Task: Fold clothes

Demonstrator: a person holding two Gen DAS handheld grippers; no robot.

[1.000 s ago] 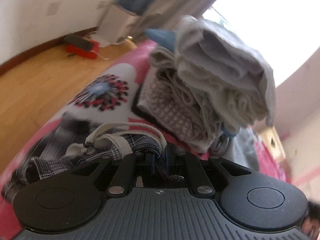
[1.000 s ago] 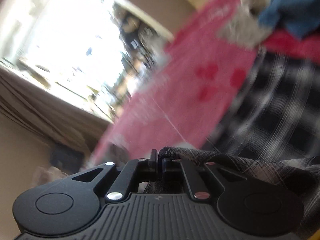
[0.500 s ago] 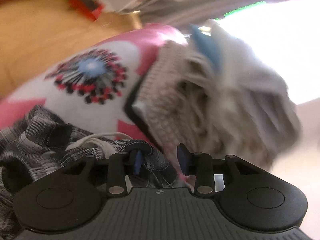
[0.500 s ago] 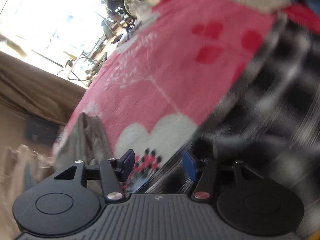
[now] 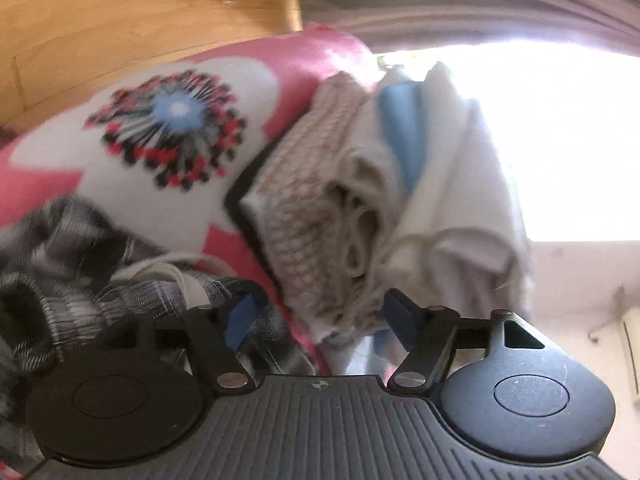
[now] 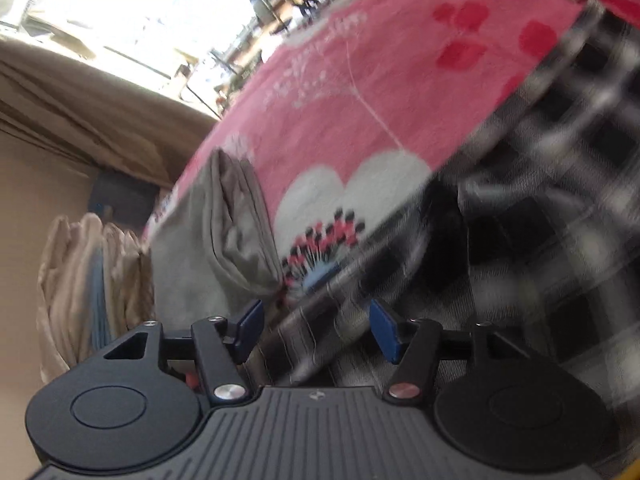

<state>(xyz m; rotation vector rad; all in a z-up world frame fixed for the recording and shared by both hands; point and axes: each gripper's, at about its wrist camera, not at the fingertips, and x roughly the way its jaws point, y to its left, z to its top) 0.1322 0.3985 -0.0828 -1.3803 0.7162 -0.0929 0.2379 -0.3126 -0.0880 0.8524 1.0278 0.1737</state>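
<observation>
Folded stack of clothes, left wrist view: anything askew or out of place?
The pale folded stack of knit and grey clothes looks uneven: layers splay at the near end and a blue piece pokes out. Beside it, the black-and-white plaid garment lies crumpled on the pink floral bedspread, not yet folded.

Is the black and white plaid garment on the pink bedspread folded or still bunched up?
Bunched up. The plaid garment lies in blurred, uneven rumples on the pink bedspread, unlike the folded stack.
</observation>
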